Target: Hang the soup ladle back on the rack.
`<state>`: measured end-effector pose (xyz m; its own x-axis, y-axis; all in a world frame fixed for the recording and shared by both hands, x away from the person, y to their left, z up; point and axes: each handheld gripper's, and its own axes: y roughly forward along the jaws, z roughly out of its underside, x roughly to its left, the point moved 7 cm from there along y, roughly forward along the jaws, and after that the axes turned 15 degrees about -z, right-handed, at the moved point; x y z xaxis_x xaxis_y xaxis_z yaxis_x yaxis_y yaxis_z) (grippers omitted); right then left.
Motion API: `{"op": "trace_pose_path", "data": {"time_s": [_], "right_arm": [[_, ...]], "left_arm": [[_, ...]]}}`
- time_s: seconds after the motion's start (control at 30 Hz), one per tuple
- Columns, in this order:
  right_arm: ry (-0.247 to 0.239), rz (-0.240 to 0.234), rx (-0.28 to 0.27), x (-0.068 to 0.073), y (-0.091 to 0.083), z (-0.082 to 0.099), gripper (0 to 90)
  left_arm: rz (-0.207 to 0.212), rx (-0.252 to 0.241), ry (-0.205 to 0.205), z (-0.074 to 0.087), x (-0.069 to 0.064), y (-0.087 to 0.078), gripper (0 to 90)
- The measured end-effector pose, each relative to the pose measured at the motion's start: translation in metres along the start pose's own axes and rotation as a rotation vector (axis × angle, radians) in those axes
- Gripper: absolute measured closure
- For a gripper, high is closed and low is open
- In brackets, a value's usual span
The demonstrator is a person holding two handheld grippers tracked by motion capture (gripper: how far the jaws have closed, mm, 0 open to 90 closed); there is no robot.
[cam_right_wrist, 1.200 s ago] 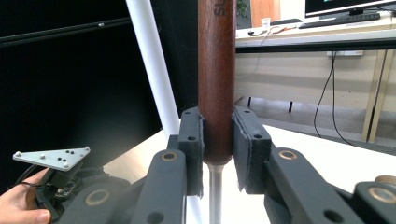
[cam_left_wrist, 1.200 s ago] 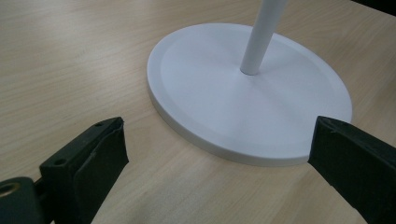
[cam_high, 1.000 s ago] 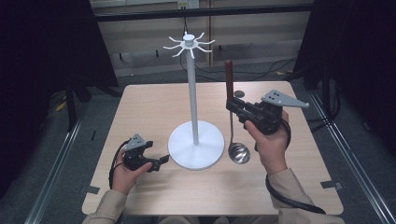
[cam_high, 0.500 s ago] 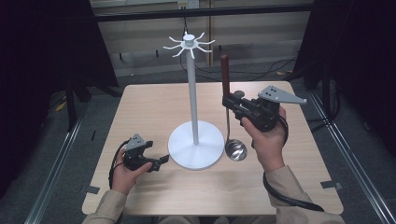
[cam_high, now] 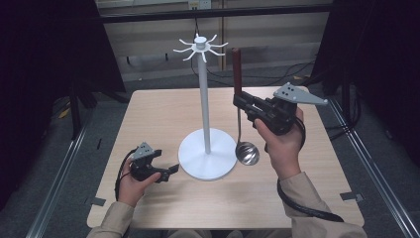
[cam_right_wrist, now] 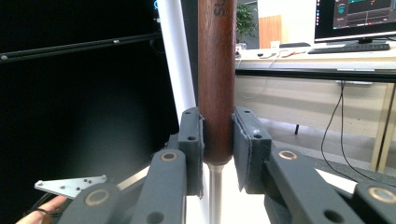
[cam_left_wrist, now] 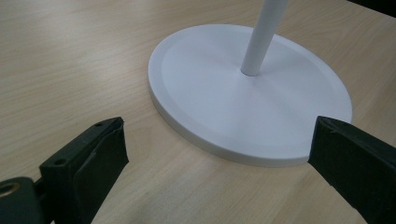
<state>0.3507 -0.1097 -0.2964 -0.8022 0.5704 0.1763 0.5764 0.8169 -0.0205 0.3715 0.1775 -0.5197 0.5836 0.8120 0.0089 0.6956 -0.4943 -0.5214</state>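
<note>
A white stand (cam_high: pixel 205 104) with hook arms at its top rises from a round base (cam_high: pixel 207 160) at the table's middle. My right gripper (cam_high: pixel 238 103) is shut on a ladle's brown wooden handle (cam_high: pixel 236 72), holding the ladle upright right of the pole; its metal bowl (cam_high: pixel 246 153) hangs just above the table. In the right gripper view the pads clamp the handle (cam_right_wrist: pixel 216 84), with the white pole (cam_right_wrist: pixel 178 56) close behind. My left gripper (cam_high: pixel 171 171) rests open on the table left of the base; the base's rim (cam_left_wrist: pixel 187 116) lies ahead of the jaws.
The wooden table (cam_high: pixel 158 119) has bare room at its left and far side. Metal rails run along the floor on both sides. A black cable (cam_high: pixel 302 203) trails from the right gripper along the forearm. Dark curtains stand around the table.
The right gripper has lifted the ladle upward, so the bowl has left the table beside the base. The left gripper has stayed where it was.
</note>
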Motion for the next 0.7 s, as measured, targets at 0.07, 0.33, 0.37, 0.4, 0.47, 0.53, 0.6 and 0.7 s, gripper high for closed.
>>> {"op": "trace_pose_path", "data": {"time_s": [0.07,0.33,0.37,0.4,0.47,0.53,0.6,0.7], "right_arm": [[-0.004,-0.003,-0.004,0.002,-0.001,-0.002,75.1],[-0.019,-0.023,-0.013,0.011,0.002,-0.009,75.0],[-0.017,-0.025,-0.012,0.012,0.002,-0.01,75.0],[-0.015,-0.025,-0.01,0.012,0.003,-0.011,75.0],[-0.016,-0.026,-0.013,0.013,0.004,-0.013,75.0],[-0.018,-0.03,-0.007,0.014,0.006,-0.014,75.0],[-0.022,-0.032,-0.005,0.015,0.007,-0.014,75.0],[-0.024,-0.037,-0.007,0.015,0.009,-0.015,75.0]], "left_arm": [[-0.003,-0.002,-0.002,-0.001,0.0,0.0,4.0],[-0.007,-0.001,-0.009,-0.001,0.001,-0.001,4.0],[-0.003,-0.003,-0.014,-0.001,0.0,-0.001,4.0],[-0.004,-0.001,-0.008,-0.001,0.001,-0.001,4.0],[-0.002,-0.002,-0.011,-0.001,0.0,-0.001,4.0],[0.0,-0.004,-0.011,-0.001,0.001,-0.001,4.0],[-0.005,-0.005,-0.014,-0.001,0.002,-0.001,4.0],[-0.005,-0.003,-0.008,-0.001,0.002,-0.002,4.0]]}}
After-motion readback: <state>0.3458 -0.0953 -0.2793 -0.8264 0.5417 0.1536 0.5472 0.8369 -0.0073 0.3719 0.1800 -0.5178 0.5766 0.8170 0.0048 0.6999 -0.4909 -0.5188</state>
